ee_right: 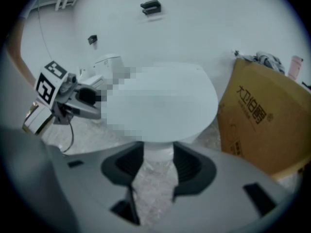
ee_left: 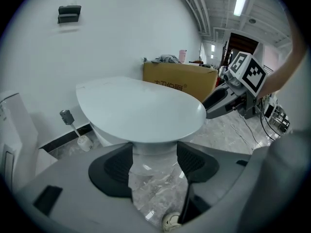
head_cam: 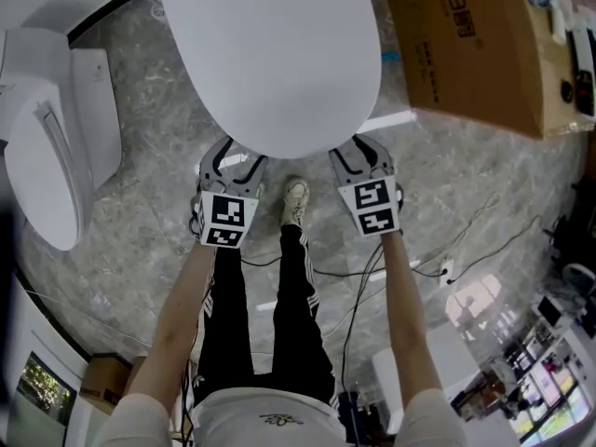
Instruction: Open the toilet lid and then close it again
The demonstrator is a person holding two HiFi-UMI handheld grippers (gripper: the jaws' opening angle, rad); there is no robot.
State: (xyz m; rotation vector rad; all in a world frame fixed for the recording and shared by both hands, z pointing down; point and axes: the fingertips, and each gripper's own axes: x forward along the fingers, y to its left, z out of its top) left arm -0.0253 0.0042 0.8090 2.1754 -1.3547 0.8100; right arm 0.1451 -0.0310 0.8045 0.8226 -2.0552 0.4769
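Down by the toilet, the lid (head_cam: 270, 54) is shut flat. I've got the left tool (head_cam: 235, 159) and right tool (head_cam: 358, 154) both spread wide at its front edge, gripping nothing. A box (head_cam: 466, 45) sits just beside.

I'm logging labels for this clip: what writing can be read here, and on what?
Cardboard box: large dark characters printed on its side, too blurred to quote; a smaller line beside them, too small.
Marker cubes: black-and-white square patterns, no words.
Toilet lid: no print seen.
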